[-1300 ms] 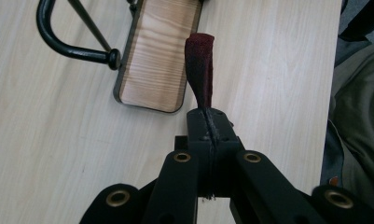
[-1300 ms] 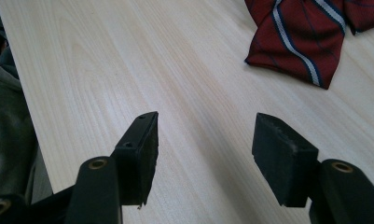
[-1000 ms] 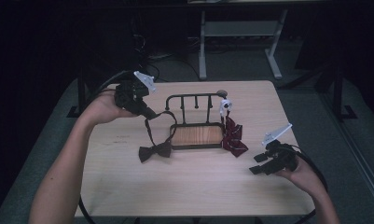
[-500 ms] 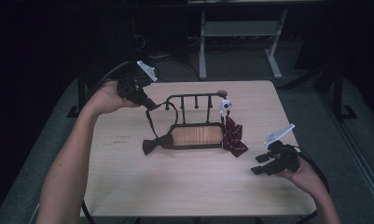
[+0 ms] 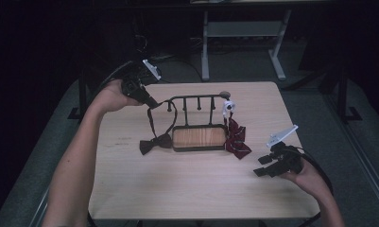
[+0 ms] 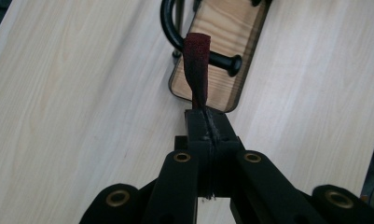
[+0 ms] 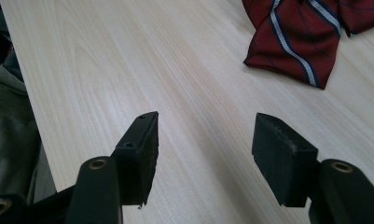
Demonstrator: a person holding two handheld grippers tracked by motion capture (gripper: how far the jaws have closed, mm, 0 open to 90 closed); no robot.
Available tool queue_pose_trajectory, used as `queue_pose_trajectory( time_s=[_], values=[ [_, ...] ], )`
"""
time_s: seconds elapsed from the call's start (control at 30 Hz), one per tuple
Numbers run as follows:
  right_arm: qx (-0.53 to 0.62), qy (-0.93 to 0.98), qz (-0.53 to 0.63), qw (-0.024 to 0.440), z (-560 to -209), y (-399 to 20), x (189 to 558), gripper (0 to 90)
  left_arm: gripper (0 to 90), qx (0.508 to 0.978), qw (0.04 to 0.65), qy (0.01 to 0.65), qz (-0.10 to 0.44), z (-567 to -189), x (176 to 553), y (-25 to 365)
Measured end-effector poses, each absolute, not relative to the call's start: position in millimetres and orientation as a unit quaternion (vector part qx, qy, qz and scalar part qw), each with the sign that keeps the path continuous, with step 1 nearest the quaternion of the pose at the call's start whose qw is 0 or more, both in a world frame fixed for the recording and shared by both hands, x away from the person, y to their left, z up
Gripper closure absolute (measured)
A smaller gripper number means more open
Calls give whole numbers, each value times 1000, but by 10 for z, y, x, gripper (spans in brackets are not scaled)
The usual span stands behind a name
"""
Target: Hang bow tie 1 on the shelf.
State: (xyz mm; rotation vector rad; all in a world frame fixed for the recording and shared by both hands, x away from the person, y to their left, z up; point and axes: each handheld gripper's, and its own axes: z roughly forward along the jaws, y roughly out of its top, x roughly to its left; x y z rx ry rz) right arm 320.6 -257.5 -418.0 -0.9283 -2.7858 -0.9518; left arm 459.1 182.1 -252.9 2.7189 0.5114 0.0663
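Dark surroundings are framing a pale wooden table (image 5: 192, 189), with a grey metal stand sitting on the floor beyond its far edge.

Near the middle of the table, a black metal rack (image 5: 196, 101) with pegs is standing on a wooden base (image 5: 199, 137).

Left gripper (image 5: 147, 100): it is hovering toward the far left corner of the table, at the rack's left end. Its jaws are pressing flat together on the strap (image 6: 196, 65) of a dark bow tie (image 5: 155, 143). In the left gripper view the strap is running up from the jaw tips and looping over a black peg (image 6: 224, 60) of the rack. In the high view the bow itself is lying on the table, just beside the left end of the wooden base.

Right gripper (image 5: 263, 166): it is sitting low near the right edge of the table, well apart from the rack. Its jaws are standing wide with only bare tabletop between them.

A red striped bow tie (image 7: 306, 32) is lying at the right end of the base, partly hanging below a white clip (image 5: 228, 106) on the rack.
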Motion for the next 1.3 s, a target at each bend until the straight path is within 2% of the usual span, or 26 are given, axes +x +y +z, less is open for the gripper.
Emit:
queue_pose_trajectory(
  time_s=[0.27,0.67,1.3],
  values=[
    [-301,-902,-309,26,-4175,-2577,3205,410,876,967,167,193,30,-2570,4627,1796],
    [-303,-901,-310,24,-4171,-2603,3197,410,744,964,169,200,41,-2596,4575,1839],
    [-320,-894,-313,20,-4145,-2685,3173,407,670,963,166,209,38,-2668,4480,2000]
  ],
)
